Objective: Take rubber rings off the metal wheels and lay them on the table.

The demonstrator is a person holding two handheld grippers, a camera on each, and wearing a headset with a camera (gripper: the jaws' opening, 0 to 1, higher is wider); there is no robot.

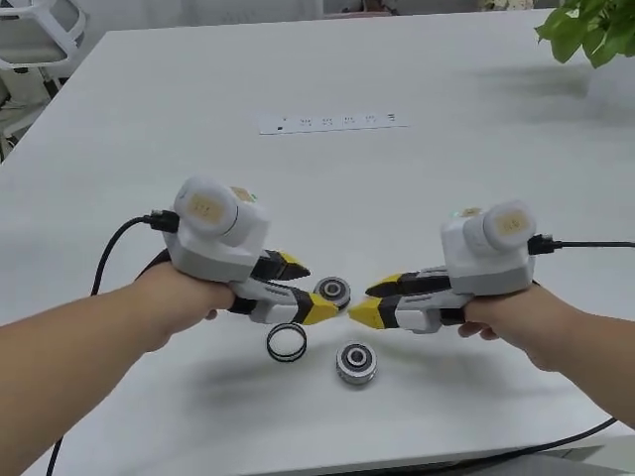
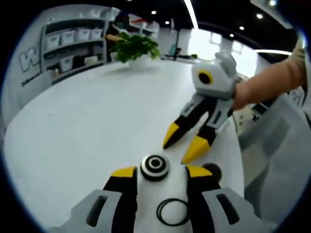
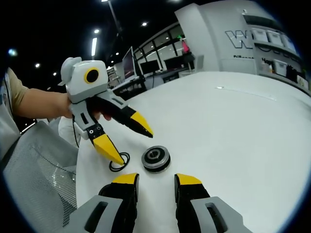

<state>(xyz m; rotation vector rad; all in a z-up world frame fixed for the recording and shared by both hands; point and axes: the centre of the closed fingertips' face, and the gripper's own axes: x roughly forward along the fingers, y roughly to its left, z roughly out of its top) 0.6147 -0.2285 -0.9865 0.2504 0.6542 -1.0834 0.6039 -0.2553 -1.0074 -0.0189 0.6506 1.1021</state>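
On the white worktop [image 1: 417,169] one rubber ring [image 1: 286,342] already lies loose and flat, so I'd say we're at the start of wheel number two. The far wheel [image 1: 331,291] sits right between the two sets of yellow tips, and its dark outer band looks to me like a ring that hasn't come off. The near wheel [image 1: 356,362] sits just beside the loose ring, and I can't tell if it's bare.

The left hand-held gripper [image 1: 316,289] is spread wide with nothing in it, and in its own view the far wheel lines up with the gap. The right hand-held gripper [image 1: 369,299] is released too, empty, and aimed at the same wheel.

Next, I reckon one side has to clamp that wheel steady while the other hooks a tip under the band and peels it.
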